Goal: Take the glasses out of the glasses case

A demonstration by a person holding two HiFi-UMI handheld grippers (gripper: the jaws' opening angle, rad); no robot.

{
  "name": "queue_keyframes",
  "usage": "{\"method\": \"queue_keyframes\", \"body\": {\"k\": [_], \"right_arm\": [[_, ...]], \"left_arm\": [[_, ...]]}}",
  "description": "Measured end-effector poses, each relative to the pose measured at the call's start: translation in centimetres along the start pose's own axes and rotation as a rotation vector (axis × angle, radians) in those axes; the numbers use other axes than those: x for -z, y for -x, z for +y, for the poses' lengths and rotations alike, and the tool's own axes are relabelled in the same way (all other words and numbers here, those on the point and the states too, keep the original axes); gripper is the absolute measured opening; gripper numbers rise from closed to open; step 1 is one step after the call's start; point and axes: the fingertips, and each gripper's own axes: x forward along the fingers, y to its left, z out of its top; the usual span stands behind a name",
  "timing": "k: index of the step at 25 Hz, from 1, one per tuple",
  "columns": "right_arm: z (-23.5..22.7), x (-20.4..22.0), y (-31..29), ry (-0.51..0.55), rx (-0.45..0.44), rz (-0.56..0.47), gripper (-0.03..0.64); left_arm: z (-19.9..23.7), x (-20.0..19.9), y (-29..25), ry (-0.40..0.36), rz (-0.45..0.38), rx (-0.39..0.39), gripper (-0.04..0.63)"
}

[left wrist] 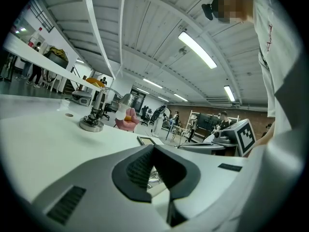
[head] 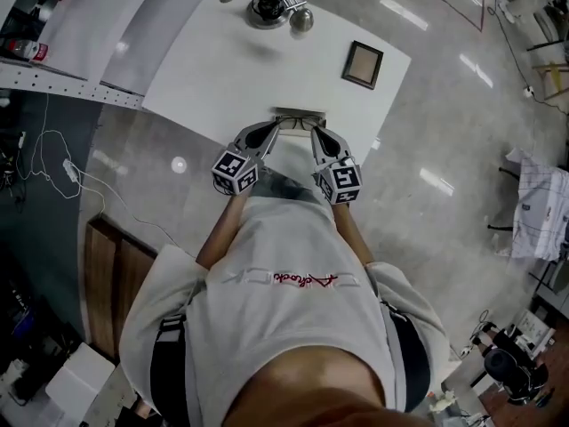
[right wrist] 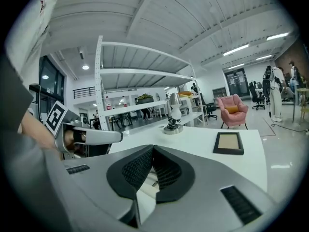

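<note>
The glasses case (head: 299,114) lies at the near edge of the white table (head: 204,69); it is small and partly covered by both gripper tips. My left gripper (head: 279,126) and my right gripper (head: 313,132) point at it from either side, tips close together. In the left gripper view the left gripper (left wrist: 153,148) has its pads touching, with nothing between them. The right gripper (right wrist: 153,148) is likewise shut and empty. Below the pads a thin metal part of the glasses (left wrist: 153,177) and a pale bit of the case (right wrist: 146,186) show.
A dark picture frame (head: 363,64) lies flat on the table's right side, also seen as the frame (right wrist: 228,142). A lamp with a round metal base (head: 268,9) stands at the far edge. Shelving (right wrist: 145,81) rises behind. Glossy floor surrounds the table.
</note>
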Motion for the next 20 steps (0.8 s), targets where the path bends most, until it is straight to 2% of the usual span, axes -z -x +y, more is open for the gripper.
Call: {"method": "queue_keyframes", "body": {"k": [20], "right_arm": [[0.8,6.4,-0.7,-0.106,0.051,0.157,0.0]], "left_arm": [[2.6,3.4,-0.5,0.059,0.129,0.056,-0.006]]}}
